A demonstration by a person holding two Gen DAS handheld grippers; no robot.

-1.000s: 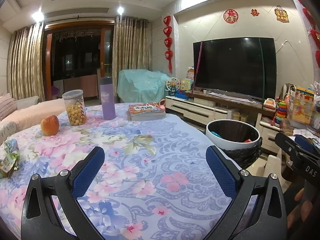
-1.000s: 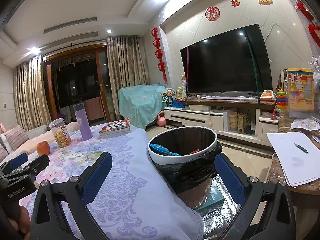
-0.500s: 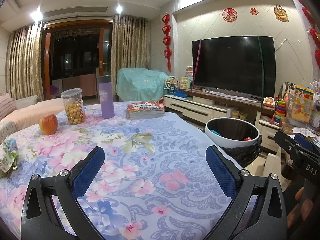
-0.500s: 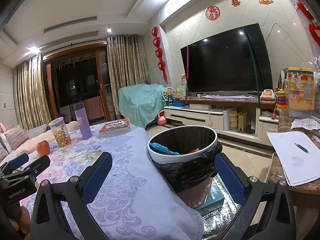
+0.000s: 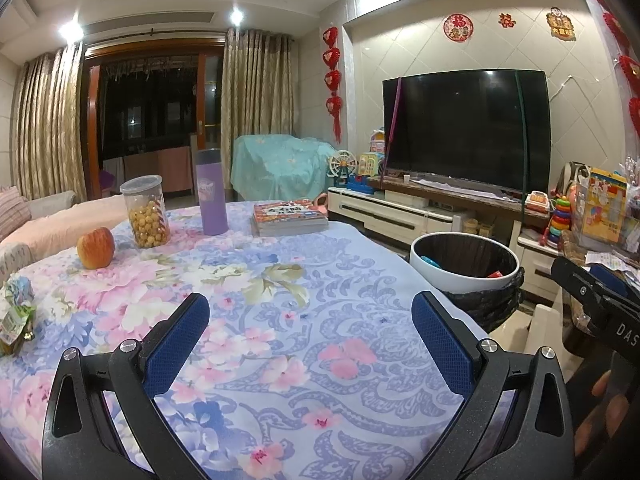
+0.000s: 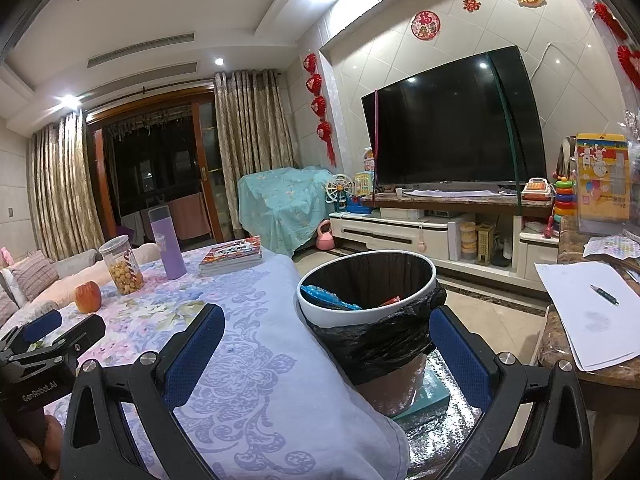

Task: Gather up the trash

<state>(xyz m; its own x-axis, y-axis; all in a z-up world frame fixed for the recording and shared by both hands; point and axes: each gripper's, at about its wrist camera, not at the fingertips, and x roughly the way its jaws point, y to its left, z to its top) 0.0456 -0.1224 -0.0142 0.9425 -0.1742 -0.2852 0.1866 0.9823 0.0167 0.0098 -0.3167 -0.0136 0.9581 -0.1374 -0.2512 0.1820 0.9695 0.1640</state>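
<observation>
Both spread and empty — left claw (image 5: 310, 330) poised over the floral desk (image 5: 280, 320), right claw (image 6: 326, 340) beside the lined trash bin (image 6: 366, 280); crumpled wrappers (image 5: 16, 316) waiting at desk's left edge, likely next.

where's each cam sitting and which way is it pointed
Left wrist: on the left gripper, over the floral table, facing the TV wall; the right gripper shows at its right edge.
Right wrist: on the right gripper, at the table's corner, facing the trash bin.
Both share bin, apple, purple bottle.
</observation>
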